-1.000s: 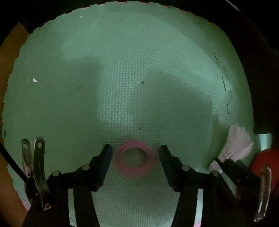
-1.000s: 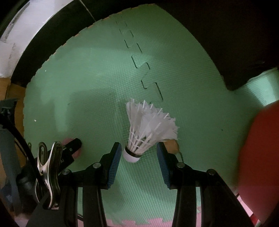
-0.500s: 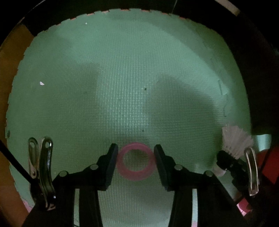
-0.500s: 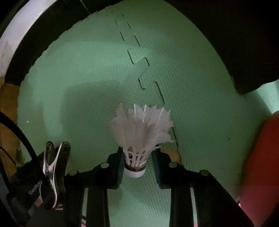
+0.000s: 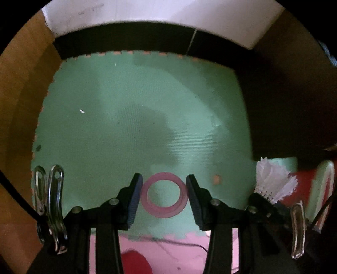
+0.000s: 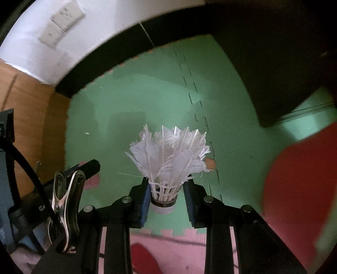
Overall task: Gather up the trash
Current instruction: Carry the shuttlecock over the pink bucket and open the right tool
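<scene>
Shuttlecock (image 6: pixel 166 168) sits clamped by its cork base in the right tongs (image 6: pixel 166 200), feathers fanning forward, lifted clear of the green foam mat (image 6: pixel 126 101). Both tongs point steeply down. The left tongs (image 5: pixel 163 198) grip a pink ring (image 5: pixel 164 195) across its width, pads pressing both sides, also raised off the mat. Beyond, open mat runs to its toothed far edge, a dark strip and white wall (image 5: pixel 147 12).

Both grippers look the same: black linkage arms with round silver screws and ribbed blue pads (image 5: pixel 133 200). Each has a shiny metal spring clip (image 6: pixel 68 212) at 8 o'clock pinning a black cable (image 6: pixel 25 166).
</scene>
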A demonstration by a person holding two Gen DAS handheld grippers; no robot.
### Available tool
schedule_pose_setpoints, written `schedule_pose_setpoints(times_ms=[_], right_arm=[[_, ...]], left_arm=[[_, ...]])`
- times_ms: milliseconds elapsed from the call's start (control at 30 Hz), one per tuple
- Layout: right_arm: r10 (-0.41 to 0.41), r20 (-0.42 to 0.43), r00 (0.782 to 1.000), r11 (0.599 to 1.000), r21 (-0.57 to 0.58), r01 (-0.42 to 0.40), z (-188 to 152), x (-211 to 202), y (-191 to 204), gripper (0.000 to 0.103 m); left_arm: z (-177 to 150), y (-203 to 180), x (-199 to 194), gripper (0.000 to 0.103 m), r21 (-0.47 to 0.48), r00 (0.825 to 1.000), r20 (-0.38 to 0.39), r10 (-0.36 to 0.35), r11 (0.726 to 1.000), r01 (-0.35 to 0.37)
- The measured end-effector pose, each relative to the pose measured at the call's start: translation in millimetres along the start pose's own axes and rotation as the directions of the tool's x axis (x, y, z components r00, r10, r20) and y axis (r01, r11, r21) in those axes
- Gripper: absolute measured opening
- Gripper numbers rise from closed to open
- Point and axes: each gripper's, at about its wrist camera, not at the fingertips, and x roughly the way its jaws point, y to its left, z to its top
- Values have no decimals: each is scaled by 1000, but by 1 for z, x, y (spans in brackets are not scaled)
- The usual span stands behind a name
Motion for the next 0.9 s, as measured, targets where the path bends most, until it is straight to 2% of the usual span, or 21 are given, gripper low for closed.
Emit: schedule_pose_setpoints(times_ms=[100, 233, 500, 700, 900], right_arm=[[13, 8, 1000, 1000, 9, -13, -2, -40, -2, 29], [12, 33, 999, 1000, 18, -12, -10, -89, -3, 30], [-40, 87, 995, 996, 83, 33, -26, -186, -55, 30], [-126, 107, 986, 984, 137, 111, -37, -234, -109, 30], [-183, 108, 977, 968, 190, 161, -40, -243, -158, 30]], left_arm=[[-5, -9, -41, 44, 15, 1000, 13, -14, 1000, 14], [-12, -47, -74, 44, 51, 999, 19, -35, 998, 34], [-43, -134, -132, 45, 121, 991, -7, -131, 984, 131], [-55, -207, -141, 45, 202, 978, -36, -207, 957, 210], [-63, -269, -133, 45, 313, 964, -74, -254, 912, 264]])
